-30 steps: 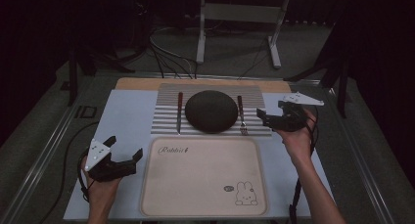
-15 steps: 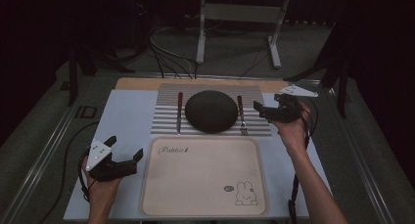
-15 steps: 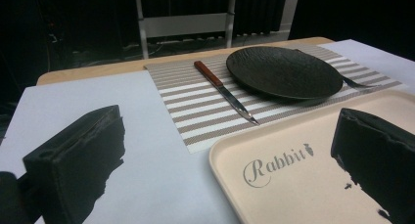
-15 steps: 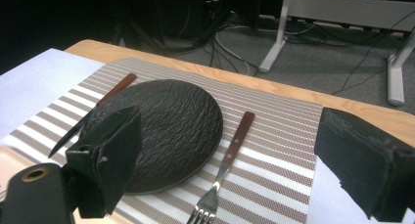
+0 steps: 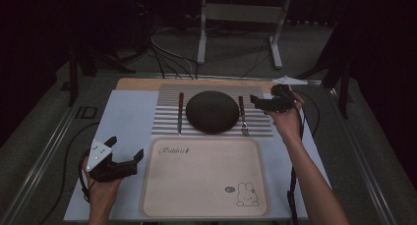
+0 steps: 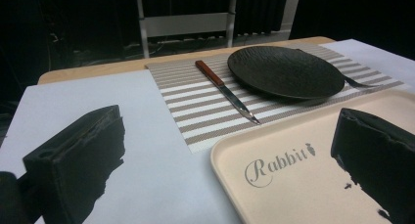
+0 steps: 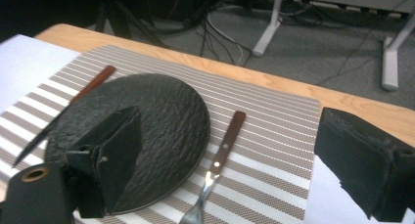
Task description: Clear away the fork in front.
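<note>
While right gripper (image 5: pixel 256 101) hovers beside fork (image 5: pixel 243 116), both jaws wide, empty

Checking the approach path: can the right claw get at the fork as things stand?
Probably yes. The right claw hangs open just beside the fork, which lies bare on the striped mat, apart from the black plate. Nothing sits between them.
</note>
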